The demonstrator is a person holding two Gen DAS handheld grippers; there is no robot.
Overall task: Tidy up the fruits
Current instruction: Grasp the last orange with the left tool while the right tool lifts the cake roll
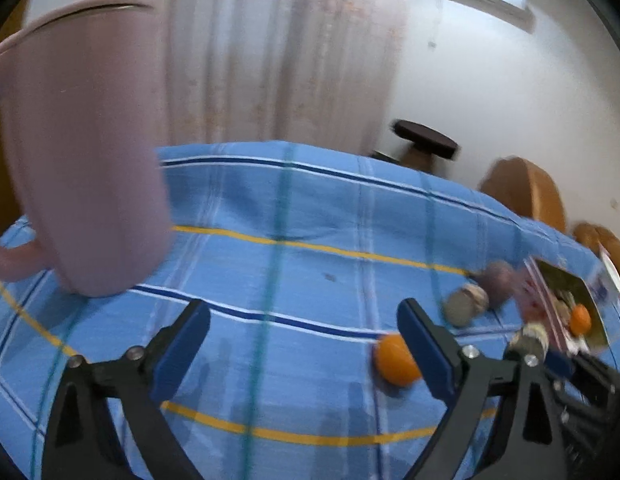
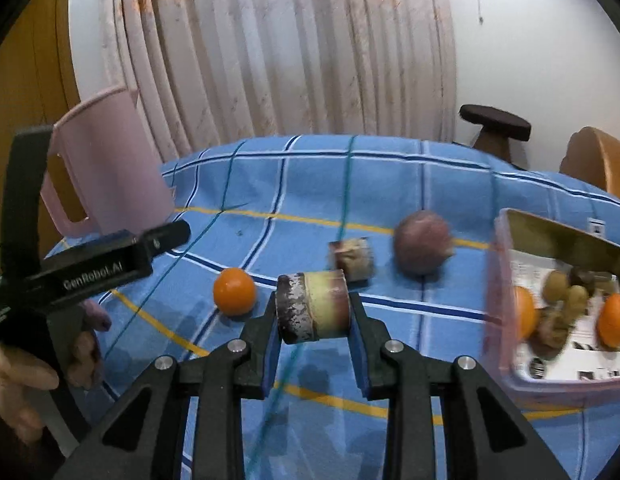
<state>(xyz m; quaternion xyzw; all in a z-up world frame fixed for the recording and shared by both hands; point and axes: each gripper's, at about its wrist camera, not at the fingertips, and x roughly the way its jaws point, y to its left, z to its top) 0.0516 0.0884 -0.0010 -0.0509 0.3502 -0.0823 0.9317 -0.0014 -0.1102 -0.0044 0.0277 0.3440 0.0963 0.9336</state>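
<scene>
The fruits lie scattered over a desk under a blue checked cloth (image 2: 310,184). One of them, a short cylinder-shaped piece (image 2: 313,307) with a dark speckled end and a yellow-to-brown side, is clamped between the blue pads of the right claw (image 2: 313,320), which holds it just above the cloth. Just left of it an orange (image 2: 234,291) sits on the cloth. Behind the held piece lies a second, smaller brown cylinder piece (image 2: 351,260), and to its right a round dark purple fruit (image 2: 422,243), the two near each other but apart. At the right edge of the right wrist view stands a pink-rimmed box (image 2: 499,280), tilted in the picture, holding two more oranges and several small brownish fruits.

The left claw (image 1: 304,344) has its jaws wide apart with only cloth between them; the orange (image 1: 395,360) shows just behind its right finger, partly hidden by it. A hand (image 2: 26,380) grips that tool at the left edge of the right wrist view. A pink jug (image 2: 110,168) with a handle stands on the far left of the desk. Behind the desk hang pale curtains (image 2: 290,48), with a dark stool (image 2: 494,124) and a wooden chair back (image 2: 597,160) to the right.
</scene>
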